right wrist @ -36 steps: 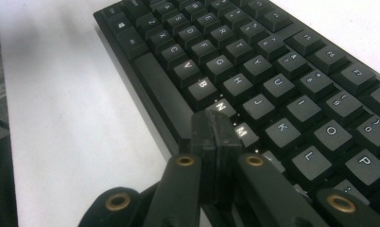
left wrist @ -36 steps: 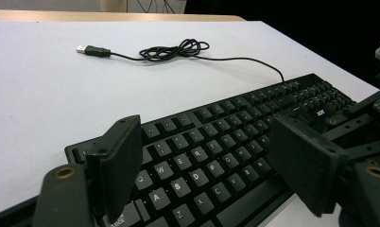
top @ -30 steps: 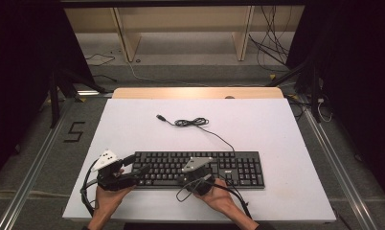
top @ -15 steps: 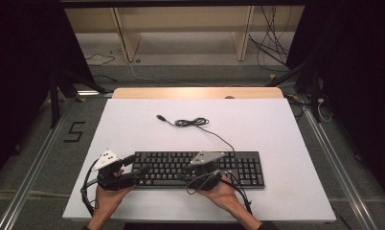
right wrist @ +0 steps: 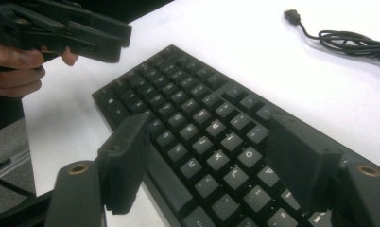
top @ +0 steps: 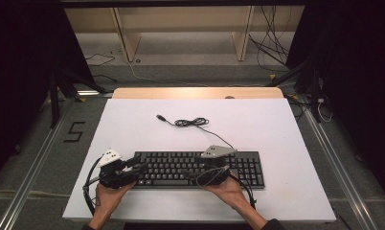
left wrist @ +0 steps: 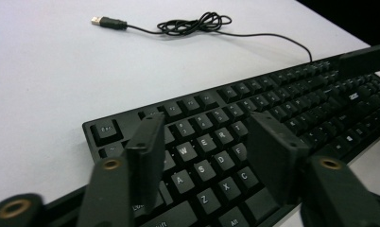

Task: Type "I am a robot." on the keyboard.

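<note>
A black keyboard (top: 200,168) lies flat near the table's front edge. Its thin cable runs back to a small coil (top: 190,122) and a loose USB plug (top: 159,117). My left gripper (top: 137,166) hovers over the keyboard's left end. In the left gripper view its jaws (left wrist: 209,127) stand apart above the W, E, S and D keys; they have just been closing, with nothing clamped. My right gripper (top: 213,167) is over the keyboard's middle. Its jaws (right wrist: 211,127) have just been opening and stand wide above the letter keys (right wrist: 211,142), gripping nothing.
The white table (top: 277,129) is bare behind the keyboard apart from the cable. The left gripper (right wrist: 84,33) shows at the upper left of the right gripper view. A wooden shelf frame (top: 181,28) stands beyond the table's far edge.
The right hand has shifted to the right along the keyboard and risen slightly. The left hand has stayed at the keyboard's left end.
</note>
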Motion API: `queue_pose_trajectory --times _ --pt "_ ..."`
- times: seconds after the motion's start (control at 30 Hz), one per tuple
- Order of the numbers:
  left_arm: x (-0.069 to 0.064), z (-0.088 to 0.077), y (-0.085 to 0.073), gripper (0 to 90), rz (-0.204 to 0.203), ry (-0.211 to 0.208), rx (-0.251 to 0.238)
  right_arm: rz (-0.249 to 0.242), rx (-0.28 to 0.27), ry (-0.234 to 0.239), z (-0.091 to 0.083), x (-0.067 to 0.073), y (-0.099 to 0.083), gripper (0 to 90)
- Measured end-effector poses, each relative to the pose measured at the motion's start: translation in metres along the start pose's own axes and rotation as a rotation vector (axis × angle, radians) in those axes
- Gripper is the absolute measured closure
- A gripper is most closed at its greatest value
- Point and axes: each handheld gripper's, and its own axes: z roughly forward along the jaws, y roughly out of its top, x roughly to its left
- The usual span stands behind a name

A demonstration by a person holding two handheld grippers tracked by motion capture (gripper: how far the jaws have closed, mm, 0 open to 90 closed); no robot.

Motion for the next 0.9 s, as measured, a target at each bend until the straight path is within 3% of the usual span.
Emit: queue_pose_trajectory --times 0.23,0.63,0.9 --pt "0.004 0.006 -0.002 62.8 -0.006 0.012 0.059 -0.001 -0.007 -0.007 -0.001 0.0 0.0 28.7" --pt "0.004 0.017 -0.005 88.9 0.046 0.034 0.15 -0.002 -0.022 -0.007 -0.002 0.001 0.002 25.9" --pt "0.003 0.024 -0.007 89.3 0.061 0.044 0.188 -0.004 -0.028 -0.005 -0.003 0.002 0.002 25.4"
